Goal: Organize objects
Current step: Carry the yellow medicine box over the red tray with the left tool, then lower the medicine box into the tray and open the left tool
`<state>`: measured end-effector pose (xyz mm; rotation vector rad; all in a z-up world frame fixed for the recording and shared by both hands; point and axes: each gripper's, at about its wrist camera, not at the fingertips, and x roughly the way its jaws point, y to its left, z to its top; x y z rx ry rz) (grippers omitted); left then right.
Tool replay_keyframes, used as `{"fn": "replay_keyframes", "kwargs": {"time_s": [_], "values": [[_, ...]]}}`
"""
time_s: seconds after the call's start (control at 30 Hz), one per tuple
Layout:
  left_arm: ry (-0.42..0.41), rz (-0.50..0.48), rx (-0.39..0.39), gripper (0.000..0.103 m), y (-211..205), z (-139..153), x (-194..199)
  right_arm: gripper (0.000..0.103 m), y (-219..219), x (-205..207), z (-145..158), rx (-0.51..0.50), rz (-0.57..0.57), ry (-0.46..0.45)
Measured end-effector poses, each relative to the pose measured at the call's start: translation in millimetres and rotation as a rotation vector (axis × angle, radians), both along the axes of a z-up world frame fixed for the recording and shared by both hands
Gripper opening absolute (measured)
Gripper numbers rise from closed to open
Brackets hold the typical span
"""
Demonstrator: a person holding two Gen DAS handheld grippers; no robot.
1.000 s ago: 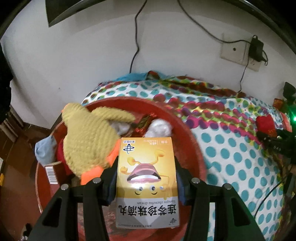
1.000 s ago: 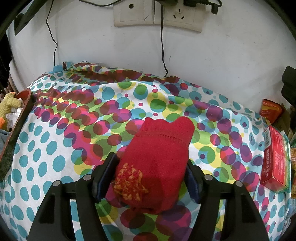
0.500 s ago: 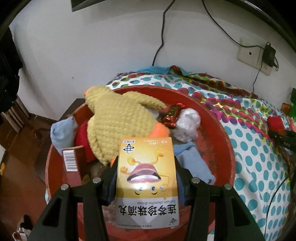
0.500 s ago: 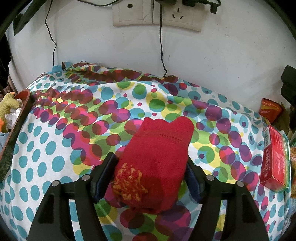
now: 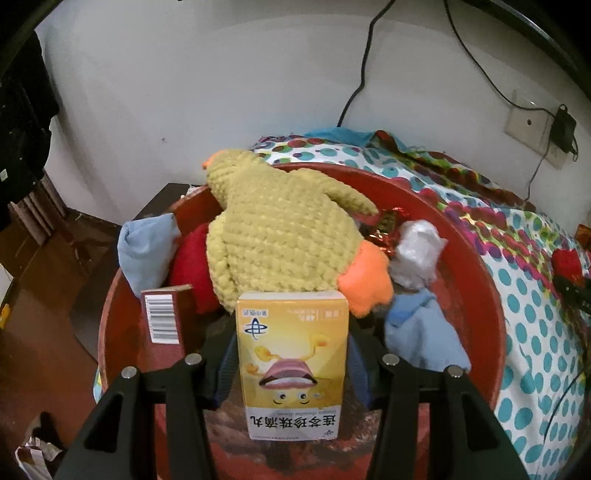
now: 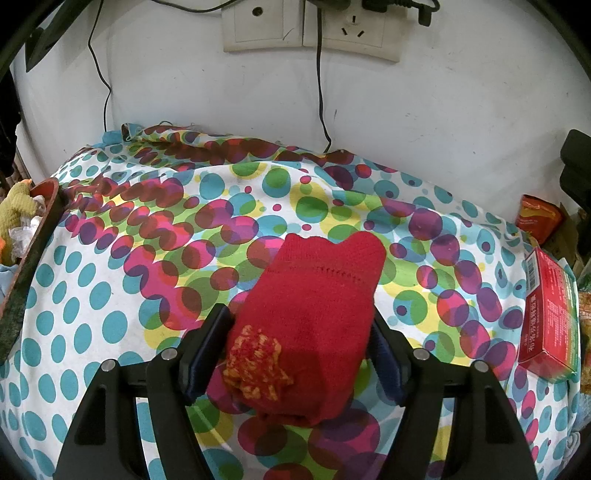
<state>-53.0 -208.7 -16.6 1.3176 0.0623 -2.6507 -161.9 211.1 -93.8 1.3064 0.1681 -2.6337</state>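
Yellow box (image 5: pixel 292 369) pinched by left gripper (image 5: pixel 291 363) at lower centre above red basin (image 5: pixel 487 295), red knitted item (image 6: pixel 310 332) clamped in right gripper (image 6: pixel 301 354) at lower centre.

Left gripper (image 5: pixel 291 354) sits over the near part of the basin (image 5: pixel 491 306), box (image 5: pixel 292 363) pinched between its fingers, upside down. In the basin: knit duck (image 5: pixel 280 236) across the middle, just behind the box; barcode carton (image 5: pixel 164 321) upright at near left; sock (image 5: pixel 146 251) draped over the left rim; rag (image 5: pixel 421 332) to the right w/ a crumpled bag (image 5: pixel 415 254) behind it. Basin rests on the tablecloth (image 6: pixel 110 295), toward its left end. Right gripper (image 6: pixel 299 343) clamps a knit sock (image 6: pixel 314 325) lying on the cloth, mid-table. Packet (image 6: pixel 548 317) lies flat far right. Wall sockets (image 6: pixel 310 26) behind the table.
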Motion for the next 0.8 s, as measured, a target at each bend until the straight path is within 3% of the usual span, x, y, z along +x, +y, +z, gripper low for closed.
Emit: {"fn": "replay_keyframes", "kwargs": {"time_s": [0.3,0.6,0.8], "values": [[-0.008,-0.001,-0.007,0.052,-0.3,-2.8,-5.5,0.07,-0.9,0.0,0.5,0.0,0.0,0.0],[-0.019,0.009,0.067,0.052,-10.6,-4.5,-6.3,0.071,-0.5,-0.7,0.7,0.001,0.001,0.0],[-0.032,0.006,0.077,0.052,-9.5,-3.7,-3.4,0.073,-1.1,-0.9,1.0,0.0,0.002,-0.001]]}}
